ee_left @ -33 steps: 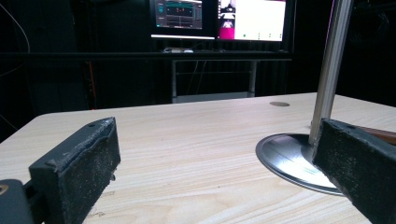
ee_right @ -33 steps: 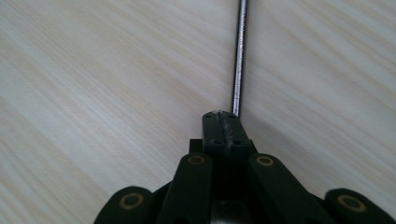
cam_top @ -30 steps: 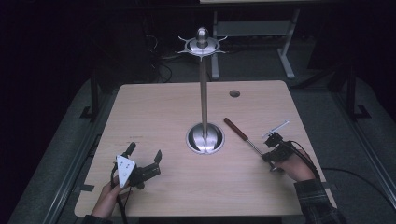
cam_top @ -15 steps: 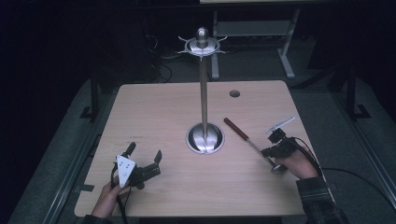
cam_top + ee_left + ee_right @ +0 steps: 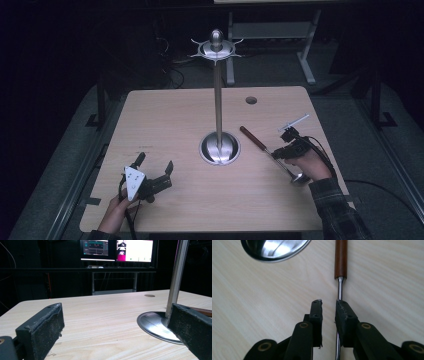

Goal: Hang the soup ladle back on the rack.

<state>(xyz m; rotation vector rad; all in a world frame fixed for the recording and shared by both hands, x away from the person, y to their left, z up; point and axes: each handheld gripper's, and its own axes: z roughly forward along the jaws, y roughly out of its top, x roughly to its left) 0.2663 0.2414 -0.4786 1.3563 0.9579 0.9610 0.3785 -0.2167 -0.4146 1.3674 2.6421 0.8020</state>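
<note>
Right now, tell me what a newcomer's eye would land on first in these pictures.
First the tall steel stand, rising from its round base at the middle of the wooden table to a hooked crown. Next, right of the base, a utensil with a brown wooden handle lies flat, and the right gripper sits low over its metal shaft, jaws slightly apart. The left gripper rests wide open near the table's front left.

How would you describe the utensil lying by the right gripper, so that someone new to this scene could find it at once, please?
Start at the tall steel stand rising from its round base in the middle of the wooden table. Just right of that base a long utensil lies flat and slanted, beside the right gripper. Its reddish-brown handle and thin metal shaft set it apart from the all-steel stand.
</note>
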